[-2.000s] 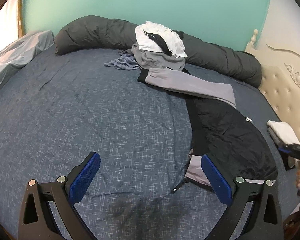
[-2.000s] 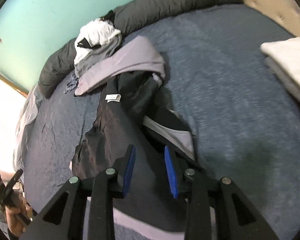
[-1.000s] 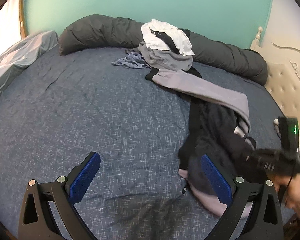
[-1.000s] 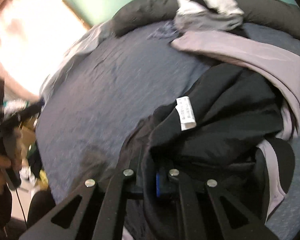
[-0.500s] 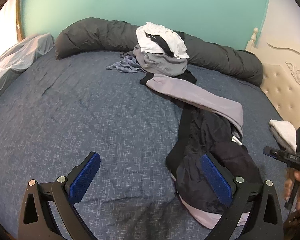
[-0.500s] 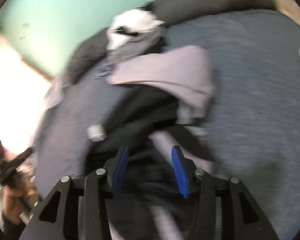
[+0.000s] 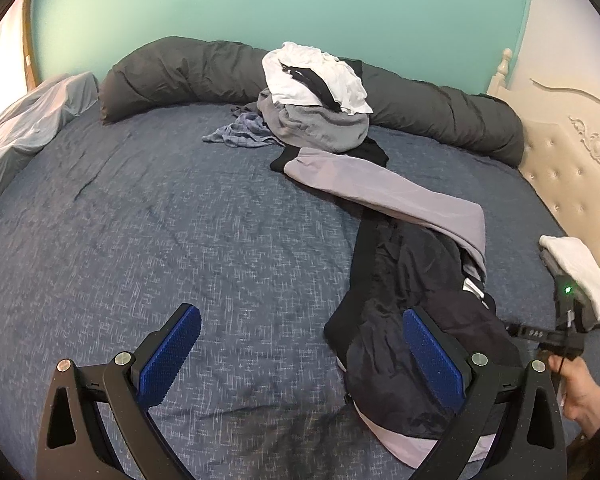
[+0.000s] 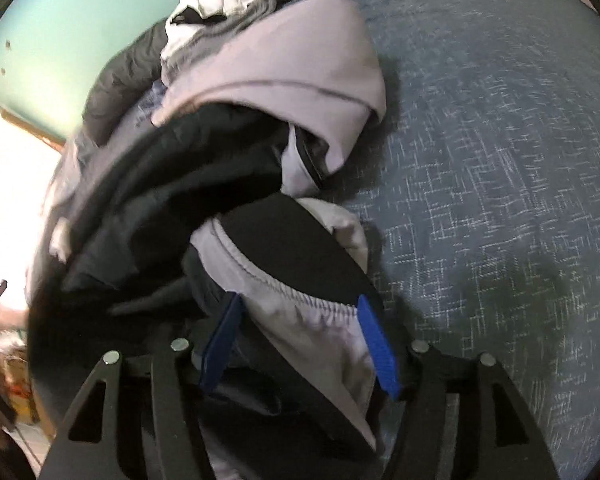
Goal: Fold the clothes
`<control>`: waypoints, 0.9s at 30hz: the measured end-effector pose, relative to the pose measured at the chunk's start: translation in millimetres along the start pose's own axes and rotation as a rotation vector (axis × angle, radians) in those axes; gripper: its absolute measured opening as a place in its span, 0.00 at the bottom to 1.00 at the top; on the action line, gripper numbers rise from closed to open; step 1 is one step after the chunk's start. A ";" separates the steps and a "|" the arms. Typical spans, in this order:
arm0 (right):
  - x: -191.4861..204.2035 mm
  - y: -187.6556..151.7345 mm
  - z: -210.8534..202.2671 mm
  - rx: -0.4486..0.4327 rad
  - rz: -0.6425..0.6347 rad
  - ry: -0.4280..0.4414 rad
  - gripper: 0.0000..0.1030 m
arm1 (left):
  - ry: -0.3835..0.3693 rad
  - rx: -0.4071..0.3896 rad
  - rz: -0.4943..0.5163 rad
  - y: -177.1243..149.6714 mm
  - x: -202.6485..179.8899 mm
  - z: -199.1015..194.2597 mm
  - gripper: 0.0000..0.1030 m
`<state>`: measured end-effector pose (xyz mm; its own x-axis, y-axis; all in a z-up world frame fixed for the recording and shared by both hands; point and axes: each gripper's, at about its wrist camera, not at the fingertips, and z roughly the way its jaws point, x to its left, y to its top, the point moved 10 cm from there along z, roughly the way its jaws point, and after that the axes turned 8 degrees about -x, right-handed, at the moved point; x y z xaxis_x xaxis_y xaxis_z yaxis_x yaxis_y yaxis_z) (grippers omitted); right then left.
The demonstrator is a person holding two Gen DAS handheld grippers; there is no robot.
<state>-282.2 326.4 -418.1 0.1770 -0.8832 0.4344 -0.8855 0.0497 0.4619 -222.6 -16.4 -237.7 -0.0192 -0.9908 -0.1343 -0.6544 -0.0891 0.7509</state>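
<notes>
Jacket (image 7: pixel 412 320), black with lilac-grey panels, lay bunched on the bed (image 7: pixel 180 220), near its right edge, one sleeve trailing toward the clothes pile (image 7: pixel 316 108). Right tongs (image 8: pixel 300 344) were opening, stitched lilac hem between the pads but apparently not pinched. Left tongs (image 7: pixel 300 356) stood wide and empty over bare sheet. Fabric judged thin, light, slippery, limp; best taken at hem or seam, where layers bunch less.
</notes>
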 end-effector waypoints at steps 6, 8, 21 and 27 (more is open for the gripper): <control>5.8 -0.8 15.2 0.009 -0.007 0.049 0.39 | -0.008 0.018 0.014 -0.8 -8.2 15.6 1.00; 11.7 -2.6 18.3 0.011 -0.023 0.073 0.24 | -0.013 0.025 0.023 -0.5 -14.7 22.9 1.00; 9.0 18.3 -7.3 -0.084 -0.035 0.088 0.03 | -0.098 0.098 0.101 18.7 -81.0 80.7 1.00; -6.3 26.0 -27.1 -0.135 -0.051 0.059 0.01 | -0.147 0.145 0.174 30.0 -129.9 118.8 1.00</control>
<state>-294.7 346.0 -387.9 0.2490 -0.8575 0.4503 -0.8097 0.0708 0.5826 -329.6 121.7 -274.6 -0.2433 -0.9635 -0.1117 -0.7327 0.1071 0.6721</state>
